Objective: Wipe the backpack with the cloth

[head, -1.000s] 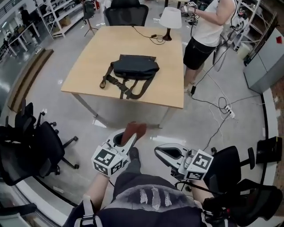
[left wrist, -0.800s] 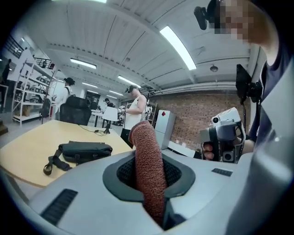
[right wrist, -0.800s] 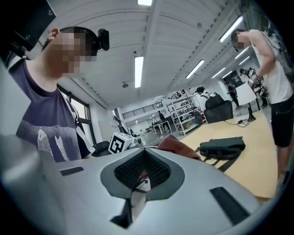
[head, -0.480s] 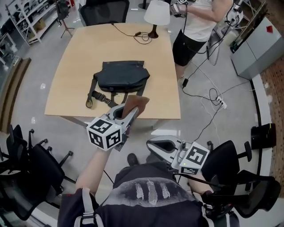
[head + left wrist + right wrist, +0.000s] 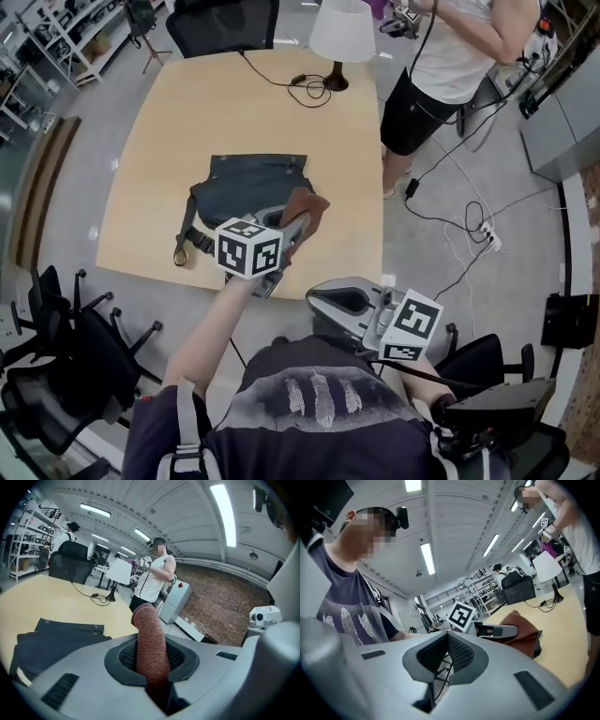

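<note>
A dark backpack (image 5: 246, 187) lies flat on the wooden table (image 5: 187, 103), its straps trailing toward the near edge. My left gripper (image 5: 298, 225) is shut on a brown cloth (image 5: 307, 204) and hangs over the backpack's near right corner; whether the cloth touches it I cannot tell. In the left gripper view the cloth (image 5: 149, 630) stands up between the jaws of the left gripper (image 5: 153, 657), with the backpack (image 5: 51, 641) low on the left. My right gripper (image 5: 330, 298) stays close to my body, off the table, shut and holding nothing (image 5: 447, 651).
A white lamp (image 5: 342, 33) with its cable stands at the table's far side. A person (image 5: 450, 56) stands by the far right corner. Office chairs (image 5: 66, 328) are at the left, another (image 5: 225, 23) beyond the table. Cables and a power strip (image 5: 478, 230) lie on the floor at right.
My left gripper has carried the cloth forward, from over the floor near my legs to above the backpack's near side. The right gripper has stayed by my body.
</note>
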Action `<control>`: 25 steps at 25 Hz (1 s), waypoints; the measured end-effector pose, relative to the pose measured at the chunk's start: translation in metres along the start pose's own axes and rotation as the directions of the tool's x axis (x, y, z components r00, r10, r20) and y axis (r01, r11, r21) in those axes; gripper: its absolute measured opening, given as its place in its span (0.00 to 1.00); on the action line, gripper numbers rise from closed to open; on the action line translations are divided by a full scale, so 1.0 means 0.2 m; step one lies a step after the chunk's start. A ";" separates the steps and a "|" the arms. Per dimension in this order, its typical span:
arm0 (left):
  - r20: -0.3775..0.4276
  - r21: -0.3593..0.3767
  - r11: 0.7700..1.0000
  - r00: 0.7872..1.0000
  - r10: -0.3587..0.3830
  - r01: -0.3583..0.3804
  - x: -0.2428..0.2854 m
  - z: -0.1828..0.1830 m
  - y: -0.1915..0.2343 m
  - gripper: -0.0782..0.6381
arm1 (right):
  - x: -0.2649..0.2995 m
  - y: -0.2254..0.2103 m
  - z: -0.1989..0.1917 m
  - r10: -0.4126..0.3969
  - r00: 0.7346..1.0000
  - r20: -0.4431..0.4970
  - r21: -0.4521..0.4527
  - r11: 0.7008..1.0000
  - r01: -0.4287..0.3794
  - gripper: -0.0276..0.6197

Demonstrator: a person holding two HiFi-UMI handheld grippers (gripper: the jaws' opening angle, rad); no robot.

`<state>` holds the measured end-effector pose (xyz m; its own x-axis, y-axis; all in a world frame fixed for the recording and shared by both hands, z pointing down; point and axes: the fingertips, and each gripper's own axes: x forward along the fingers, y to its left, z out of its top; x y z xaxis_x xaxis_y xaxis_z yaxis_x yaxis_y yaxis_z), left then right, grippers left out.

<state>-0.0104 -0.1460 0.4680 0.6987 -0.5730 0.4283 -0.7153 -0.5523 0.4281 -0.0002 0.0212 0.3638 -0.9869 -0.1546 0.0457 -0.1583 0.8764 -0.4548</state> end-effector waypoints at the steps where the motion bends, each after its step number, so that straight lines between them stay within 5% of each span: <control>1: -0.027 0.012 0.999 0.999 0.040 -0.040 0.07 0.00 0.06 0.19 | -0.01 -0.05 0.02 0.017 1.000 -0.013 0.004 1.000 -0.017 0.05; 6: -0.137 0.204 0.946 0.950 0.281 -0.250 0.36 0.04 0.33 0.19 | -0.09 -0.31 0.04 0.058 0.994 -0.096 0.039 0.998 -0.055 0.05; 15: -0.289 0.393 0.888 0.885 0.365 -0.238 0.69 -0.09 0.63 0.19 | 0.04 -0.50 0.08 0.016 0.989 -0.149 0.038 0.999 -0.011 0.05; 17: -0.319 0.503 0.841 0.863 0.393 -0.197 0.71 -0.16 0.68 0.19 | 0.10 -0.53 0.08 -0.020 0.987 -0.159 0.030 0.999 0.025 0.05; 21: -0.306 0.748 0.658 0.835 0.456 -0.085 0.70 -0.30 0.72 0.19 | 0.20 -0.54 0.07 -0.078 0.987 -0.143 0.094 0.991 0.092 0.05; 22: -0.293 0.771 0.632 0.840 0.458 -0.076 0.69 -0.31 0.72 0.19 | 0.23 -0.54 0.07 -0.078 0.988 -0.135 0.116 0.989 0.094 0.05; 25: -0.271 0.777 0.626 0.863 0.426 -0.065 0.68 -0.30 0.71 0.19 | 0.34 -0.53 0.08 -0.064 0.988 -0.144 0.117 0.990 0.081 0.05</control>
<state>-0.0171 -0.2658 0.6357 0.3013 -0.5660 0.7674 -0.4999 -0.7791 -0.3784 -0.0498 -0.0888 0.4005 -0.9688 -0.1431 0.2022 -0.2333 0.8017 -0.5503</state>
